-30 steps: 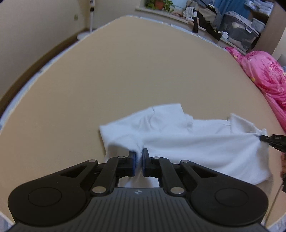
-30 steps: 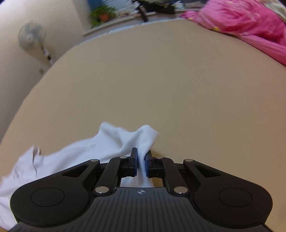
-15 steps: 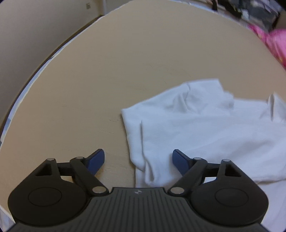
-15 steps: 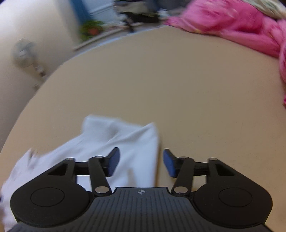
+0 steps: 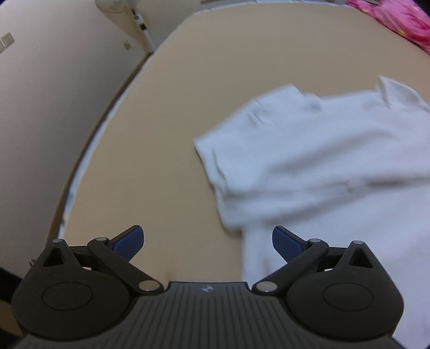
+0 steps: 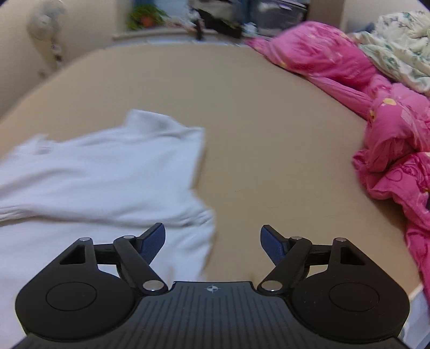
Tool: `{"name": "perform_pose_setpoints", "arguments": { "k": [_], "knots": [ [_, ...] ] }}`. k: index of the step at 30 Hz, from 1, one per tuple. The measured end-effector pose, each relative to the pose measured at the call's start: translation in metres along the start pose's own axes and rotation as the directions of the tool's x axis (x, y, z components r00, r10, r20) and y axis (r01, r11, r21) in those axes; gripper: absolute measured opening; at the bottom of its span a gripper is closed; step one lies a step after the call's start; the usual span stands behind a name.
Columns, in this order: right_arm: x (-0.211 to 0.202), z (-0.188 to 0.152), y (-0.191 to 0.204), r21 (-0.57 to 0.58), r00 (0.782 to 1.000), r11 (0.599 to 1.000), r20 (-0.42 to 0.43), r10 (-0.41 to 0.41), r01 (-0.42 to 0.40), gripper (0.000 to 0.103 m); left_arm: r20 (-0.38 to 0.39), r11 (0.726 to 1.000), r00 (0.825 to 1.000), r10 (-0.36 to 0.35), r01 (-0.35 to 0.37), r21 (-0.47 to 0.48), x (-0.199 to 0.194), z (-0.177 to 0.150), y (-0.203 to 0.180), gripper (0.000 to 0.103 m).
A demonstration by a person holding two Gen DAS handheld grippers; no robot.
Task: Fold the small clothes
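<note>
- Left wrist view: the left gripper (image 5: 208, 243) stood wide open with nothing between its blue pads (image 5: 129, 241), hovering over bare surface.
- A small white shirt (image 5: 322, 166) lay spread on the tan bed surface (image 5: 166, 134), toward that surface's right side, its near part reaching past the right pad.
- The shirt looked light, soft and limp, likely to sag and crease when lifted. A sleeve hem or a shoulder corner seemed the best place to pinch.
- A pale wall (image 5: 53, 107) ran along the surface's left edge; a fan stand (image 5: 143, 29) stood at the far left corner.
- Right wrist view: the right gripper (image 6: 212, 243) was also fully spread and held nothing. Its left pad sat over the shirt's near right corner.
- The same shirt (image 6: 102, 171) covered the near left of the surface, blurred.
- A pink quilt (image 6: 389, 134) was heaped along the right edge, well apart from the shirt. A potted plant (image 6: 145, 18) and dark clutter lined the far edge.
</note>
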State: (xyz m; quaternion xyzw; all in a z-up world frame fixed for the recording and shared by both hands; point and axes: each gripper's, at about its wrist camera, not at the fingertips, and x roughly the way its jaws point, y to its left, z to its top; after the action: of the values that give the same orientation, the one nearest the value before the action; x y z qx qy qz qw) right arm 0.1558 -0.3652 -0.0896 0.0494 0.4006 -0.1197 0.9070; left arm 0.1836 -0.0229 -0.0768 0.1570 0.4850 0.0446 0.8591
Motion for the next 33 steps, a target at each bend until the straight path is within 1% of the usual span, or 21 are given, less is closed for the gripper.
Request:
{"name": "perform_pose_setpoints", "arguments": {
  "k": [2,4,7,9,11,13,16,18,21,25,29,31,33],
  "knots": [
    [-0.035,-0.014,0.002,0.009,0.999,0.999,0.010,0.036,-0.036,0.081,-0.008,1.000,1.000,-0.013,0.013,0.016,-0.016,-0.026,-0.005,0.102],
    [-0.071,-0.031,0.011,-0.012,0.995,0.995,0.024,0.096,-0.095,0.081,-0.013,0.999,1.000,-0.024,0.024,0.032,-0.031,-0.052,-0.006,0.102],
    [-0.123,-0.052,0.022,-0.052,0.986,0.986,0.041,0.160,-0.158,0.085,-0.024,0.999,0.998,-0.052,0.052,0.014,-0.052,-0.084,-0.003,0.102],
    [-0.147,-0.064,0.034,-0.079,0.983,0.981,0.041,0.178,-0.175,0.086,-0.025,0.997,0.997,-0.072,0.072,0.005,-0.065,-0.102,-0.001,0.102],
    [-0.165,-0.078,0.041,-0.096,0.980,0.977,0.040,0.197,-0.192,0.086,-0.020,0.998,0.998,-0.062,0.062,0.002,-0.075,-0.115,-0.003,0.102],
    [-0.176,-0.088,0.047,-0.099,0.976,0.973,0.050,0.214,-0.208,0.086,-0.023,0.998,0.998,-0.062,0.062,0.008,-0.084,-0.123,-0.007,0.102],
    [-0.191,-0.099,0.054,-0.121,0.974,0.969,0.046,0.224,-0.217,0.086,0.014,0.998,0.998,-0.063,0.063,0.007,-0.105,-0.132,-0.005,0.102],
    [-0.199,-0.103,0.056,-0.127,0.971,0.967,0.068,0.228,-0.219,0.086,0.031,0.998,0.998,-0.056,0.056,0.011,-0.116,-0.137,-0.003,0.102],
    [-0.211,-0.112,0.053,-0.119,0.968,0.969,0.104,0.229,-0.217,0.086,0.043,0.999,0.998,-0.044,0.043,0.011,-0.125,-0.143,-0.003,0.102],
    [-0.219,-0.123,0.042,-0.101,0.970,0.972,0.098,0.221,-0.211,0.086,0.055,0.999,0.998,-0.039,0.038,0.017,-0.130,-0.152,-0.005,0.102],
    [-0.213,-0.128,0.034,-0.090,0.976,0.976,0.078,0.204,-0.197,0.087,0.035,0.999,0.999,-0.036,0.035,0.031,-0.117,-0.159,-0.005,0.102],
    [-0.203,-0.128,0.026,-0.063,0.980,0.980,0.055,0.191,-0.188,0.088,0.006,0.999,0.999,-0.038,0.038,0.023,-0.101,-0.162,-0.002,0.102],
    [-0.187,-0.129,0.014,-0.014,0.986,0.986,0.020,0.167,-0.167,0.088,-0.023,0.998,0.998,-0.057,0.057,0.014,-0.081,-0.165,0.001,0.101]
  ]
}}
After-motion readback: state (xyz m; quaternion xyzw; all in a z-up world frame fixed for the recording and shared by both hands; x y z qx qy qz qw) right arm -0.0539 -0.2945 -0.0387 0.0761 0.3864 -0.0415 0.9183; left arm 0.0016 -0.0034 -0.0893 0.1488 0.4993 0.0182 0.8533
